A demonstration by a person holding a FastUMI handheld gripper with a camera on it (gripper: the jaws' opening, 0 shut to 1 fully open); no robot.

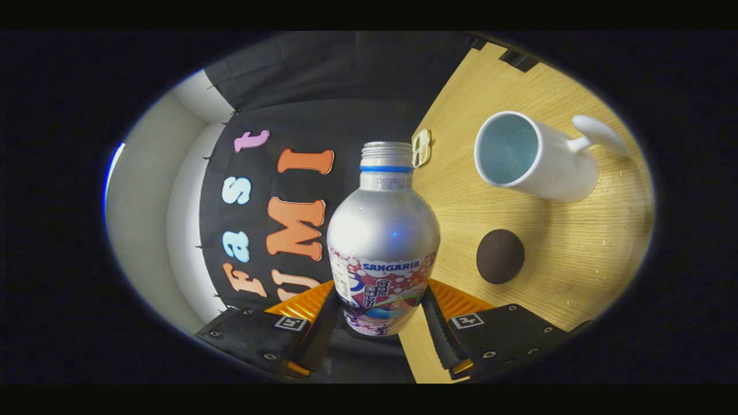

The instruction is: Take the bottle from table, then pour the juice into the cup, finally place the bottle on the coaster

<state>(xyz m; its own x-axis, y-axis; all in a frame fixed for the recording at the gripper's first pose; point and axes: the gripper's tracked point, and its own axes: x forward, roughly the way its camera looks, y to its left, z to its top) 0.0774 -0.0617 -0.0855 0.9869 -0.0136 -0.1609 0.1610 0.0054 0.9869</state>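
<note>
The tongs [381,323] clamp the bottle [383,242] by its lower body, both fingers pressing it. Beyond them on the tabletop [576,253] lie the coaster [500,256] and, farther, the cup [533,155].

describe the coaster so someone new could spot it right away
Start at the wooden table beyond the claw, which is shut on the bottle. Beside the white cup lies the coaster: a small, flat, dark brown disc.

Glossy metal bottle [383,230], wood-grain table [576,253], matt coaster [500,256].
</note>
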